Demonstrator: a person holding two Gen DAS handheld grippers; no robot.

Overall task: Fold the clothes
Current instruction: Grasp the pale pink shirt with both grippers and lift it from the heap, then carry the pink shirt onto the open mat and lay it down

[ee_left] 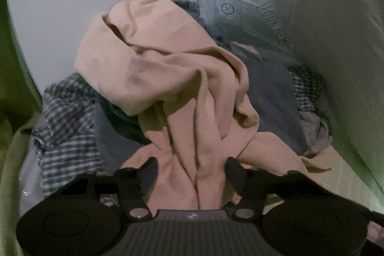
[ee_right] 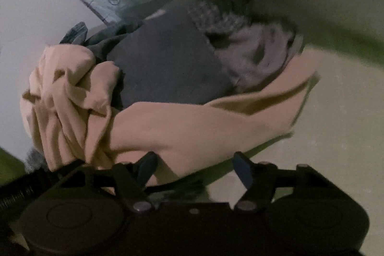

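A crumpled peach garment (ee_left: 153, 64) lies on top of a pile of clothes. In the left wrist view a bunch of its folds runs down between the fingers of my left gripper (ee_left: 192, 170). The jaws stand half apart around that bunch, and I see no firm pinch. In the right wrist view the same peach garment (ee_right: 192, 126) stretches across the middle. Its lower edge reaches in between the fingers of my right gripper (ee_right: 194, 167), next to the left finger (ee_right: 146, 169). The right finger (ee_right: 242, 169) stands free over the pale surface, so this gripper is open.
Under the peach garment lie a blue plaid shirt (ee_left: 64, 126), a dark grey garment (ee_right: 168, 59) and a light grey cloth (ee_right: 259, 56). A pale plastic sheet with a printed arrow (ee_left: 276, 25) stands behind the pile. A light greenish surface (ee_right: 336, 112) spreads to the right.
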